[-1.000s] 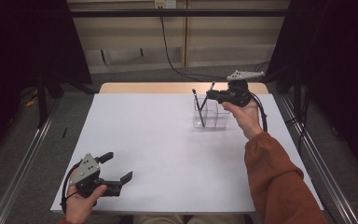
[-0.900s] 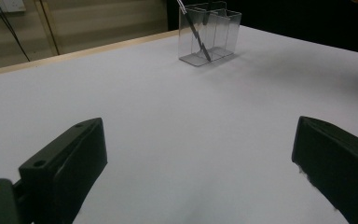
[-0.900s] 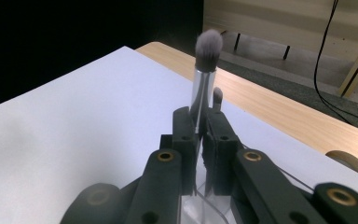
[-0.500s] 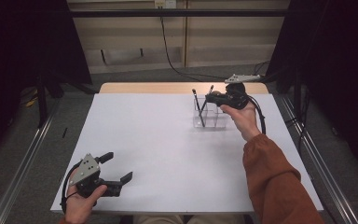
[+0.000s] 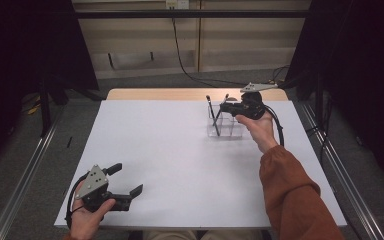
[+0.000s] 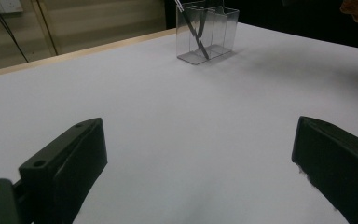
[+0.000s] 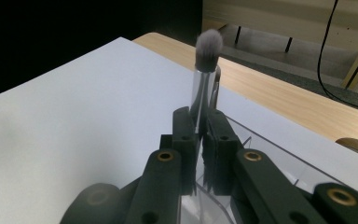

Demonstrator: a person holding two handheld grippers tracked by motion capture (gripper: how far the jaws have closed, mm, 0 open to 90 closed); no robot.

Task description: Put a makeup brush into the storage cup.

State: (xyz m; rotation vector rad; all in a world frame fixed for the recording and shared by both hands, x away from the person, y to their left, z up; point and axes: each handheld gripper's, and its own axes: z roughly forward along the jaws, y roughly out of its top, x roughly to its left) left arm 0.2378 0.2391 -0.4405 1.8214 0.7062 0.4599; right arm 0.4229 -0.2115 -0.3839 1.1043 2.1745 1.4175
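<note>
— Two brushes stand in the clear organiser (image 5: pixel 225 125), up at one o'clock on your white table (image 5: pixel 180 150). Your right gripper (image 5: pixel 228 108) has its jaws clamped tight on the handle of the grey-tipped brush (image 7: pixel 208 46) (bristles up, handle in the box).

— And my left?

— Your left gripper (image 5: pixel 130 180) sits at seven o'clock near the table's edge, jaws spread wide, holding nothing. A second brush (image 5: pixel 212 116) leans in the organiser just beside the first.
</note>
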